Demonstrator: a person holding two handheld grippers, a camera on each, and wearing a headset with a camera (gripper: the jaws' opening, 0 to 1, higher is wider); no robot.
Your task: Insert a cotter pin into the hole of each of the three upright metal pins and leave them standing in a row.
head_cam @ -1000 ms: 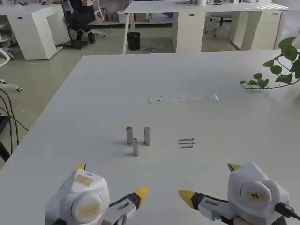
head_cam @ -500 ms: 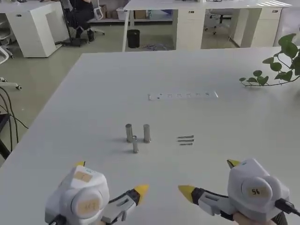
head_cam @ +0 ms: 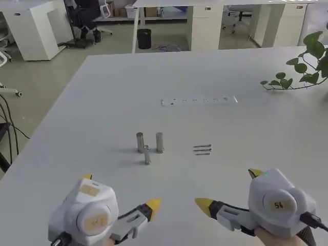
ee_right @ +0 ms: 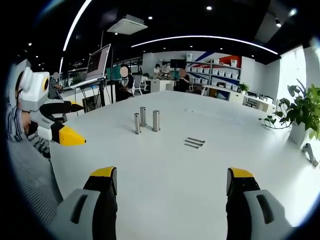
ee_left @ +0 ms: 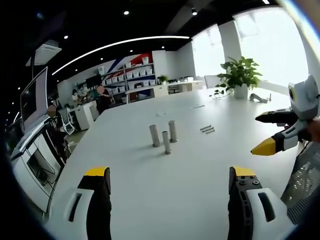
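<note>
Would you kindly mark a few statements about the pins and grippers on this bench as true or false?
1. The three silver cylindrical metal pins stand upright on the white table. True.
2. The left hand-held gripper grips a cotter pin. False: its jaws are open and empty.
3. In the head view, the thin grey cotter pins lie right of the metal pins. True.
4. One cotter pin already sits in a pin's hole. False: all three lie loose on the table.
5. The right hand-held gripper is shut. False: its jaws are open.

Three upright metal pins (ee_right: 143, 118) — cotter pins (ee_right: 193, 142) near them — right claw (ee_right: 168, 176) spread wide, empty.
</note>
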